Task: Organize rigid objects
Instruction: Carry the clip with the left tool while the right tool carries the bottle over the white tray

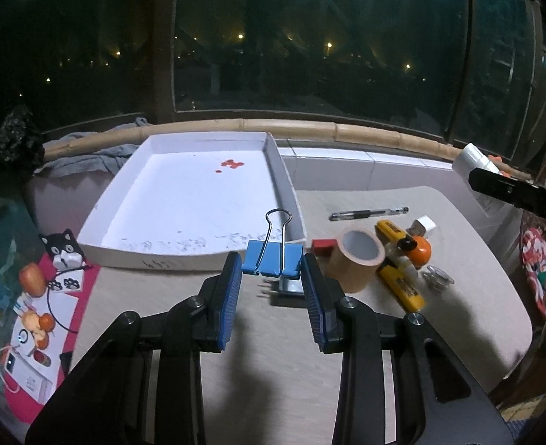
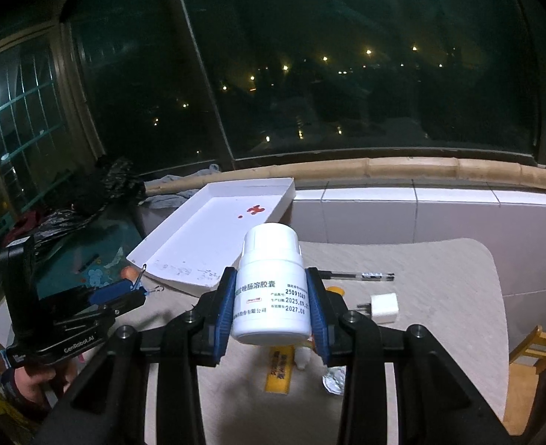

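My left gripper (image 1: 272,272) is shut on a blue binder clip (image 1: 271,257) and holds it above the table, just in front of the near wall of the white tray (image 1: 184,256). The clip's wire handle sticks up. My right gripper (image 2: 272,309) is shut on a white pill bottle (image 2: 271,289), upright, held above the table to the right of the white tray (image 2: 176,252). The left gripper with the clip also shows in the right wrist view (image 2: 132,289). The bottle shows at the right edge of the left wrist view (image 1: 471,161).
On the table right of the tray lie a tape roll (image 1: 354,259), a red block (image 1: 323,246), a yellow utility knife (image 1: 401,285), an orange ball (image 1: 421,250), a white charger (image 1: 423,226), a black pen (image 1: 367,215). Left side holds a cat figure (image 1: 63,250) and clutter.
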A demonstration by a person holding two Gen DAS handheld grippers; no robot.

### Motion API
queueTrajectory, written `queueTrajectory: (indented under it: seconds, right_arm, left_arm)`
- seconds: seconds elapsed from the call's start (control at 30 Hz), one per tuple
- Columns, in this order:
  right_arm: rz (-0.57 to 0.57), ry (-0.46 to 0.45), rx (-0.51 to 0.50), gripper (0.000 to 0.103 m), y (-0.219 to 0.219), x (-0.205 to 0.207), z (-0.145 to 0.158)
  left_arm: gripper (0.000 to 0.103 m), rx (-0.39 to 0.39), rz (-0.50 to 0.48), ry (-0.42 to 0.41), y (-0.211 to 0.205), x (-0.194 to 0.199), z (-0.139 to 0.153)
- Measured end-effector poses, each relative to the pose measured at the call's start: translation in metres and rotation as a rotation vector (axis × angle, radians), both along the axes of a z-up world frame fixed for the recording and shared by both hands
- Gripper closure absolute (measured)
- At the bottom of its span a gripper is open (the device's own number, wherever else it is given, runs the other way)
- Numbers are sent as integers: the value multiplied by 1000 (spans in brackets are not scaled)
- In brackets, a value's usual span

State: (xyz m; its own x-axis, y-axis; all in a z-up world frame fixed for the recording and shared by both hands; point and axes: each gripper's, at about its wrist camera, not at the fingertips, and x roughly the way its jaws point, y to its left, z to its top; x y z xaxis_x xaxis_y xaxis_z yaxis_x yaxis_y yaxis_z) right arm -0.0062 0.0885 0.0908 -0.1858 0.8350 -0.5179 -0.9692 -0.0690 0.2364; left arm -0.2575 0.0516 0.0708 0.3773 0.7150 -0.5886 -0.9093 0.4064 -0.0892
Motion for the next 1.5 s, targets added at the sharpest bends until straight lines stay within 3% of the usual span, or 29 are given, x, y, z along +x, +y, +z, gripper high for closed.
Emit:
queueTrajectory:
  seconds: [0.97,1.27,1.5]
  right_arm:
    - [55,11,32,67,44,-63,25]
    - [70,-3,49,67,69,-86,40]
    - [68,5,4,67,104,-98,36]
  left_arm:
    - [71,65,32,-15,52,-55,31]
    - [71,85,45,-13,91,-70,49]
    - [71,37,61,2,138,-72,45]
